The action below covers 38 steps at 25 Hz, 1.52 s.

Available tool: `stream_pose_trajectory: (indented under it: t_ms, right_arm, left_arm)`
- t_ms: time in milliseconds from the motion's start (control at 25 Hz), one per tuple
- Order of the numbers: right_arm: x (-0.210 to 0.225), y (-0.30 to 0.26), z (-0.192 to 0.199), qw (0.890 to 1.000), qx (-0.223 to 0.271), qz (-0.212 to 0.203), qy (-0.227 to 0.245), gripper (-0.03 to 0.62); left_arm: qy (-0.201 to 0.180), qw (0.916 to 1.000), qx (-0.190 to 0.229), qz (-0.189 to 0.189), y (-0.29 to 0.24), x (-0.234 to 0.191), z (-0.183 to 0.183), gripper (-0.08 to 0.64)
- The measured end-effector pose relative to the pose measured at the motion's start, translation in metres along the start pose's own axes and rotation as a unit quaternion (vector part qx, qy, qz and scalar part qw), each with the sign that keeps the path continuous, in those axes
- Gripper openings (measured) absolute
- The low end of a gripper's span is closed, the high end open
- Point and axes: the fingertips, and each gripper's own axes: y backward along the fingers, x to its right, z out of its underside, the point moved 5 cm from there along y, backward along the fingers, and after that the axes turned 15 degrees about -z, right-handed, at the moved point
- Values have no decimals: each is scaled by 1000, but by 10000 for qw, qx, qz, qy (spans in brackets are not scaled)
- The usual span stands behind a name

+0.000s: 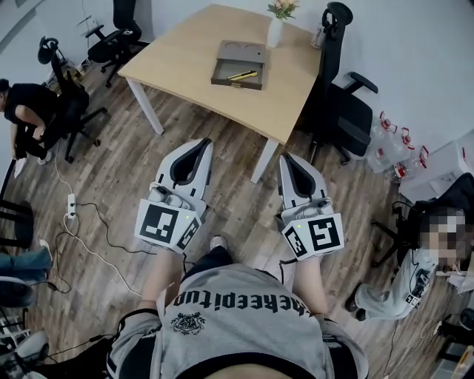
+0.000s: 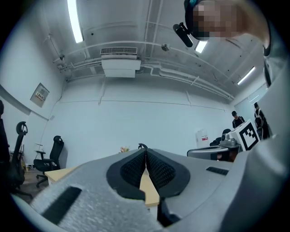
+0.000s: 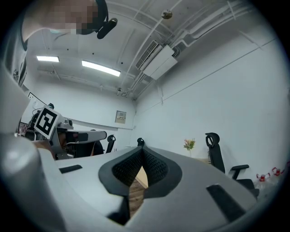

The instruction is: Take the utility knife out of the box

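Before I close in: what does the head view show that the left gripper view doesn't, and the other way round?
Only the head view: the box with the yellow knife in it, the floor, and the left gripper and right gripper from above, short of the table. Only the left gripper view: the left jaws pressed together with nothing between them, the ceiling lights and the air unit. Both: the table, the flowers, black chairs and the right gripper's marker cube.
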Motion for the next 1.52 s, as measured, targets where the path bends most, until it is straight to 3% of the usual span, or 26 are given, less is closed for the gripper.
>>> stream_pose_trajectory:
  t_ms: [400,720,1520]
  right_arm:
    - [-2,-53,5,9995,98,292,4,6]
    - [7,-66,10,9989,-29,467,8,6]
    - [123,-131,17,10000,6,8,44,6]
  left_arm:
    - [-19,9996,15,282,-29,-50,5,18]
    - [70,9992,8,399,-49,-64,12,18]
    - [-111,9998,120,107,-163,-61,26,18]
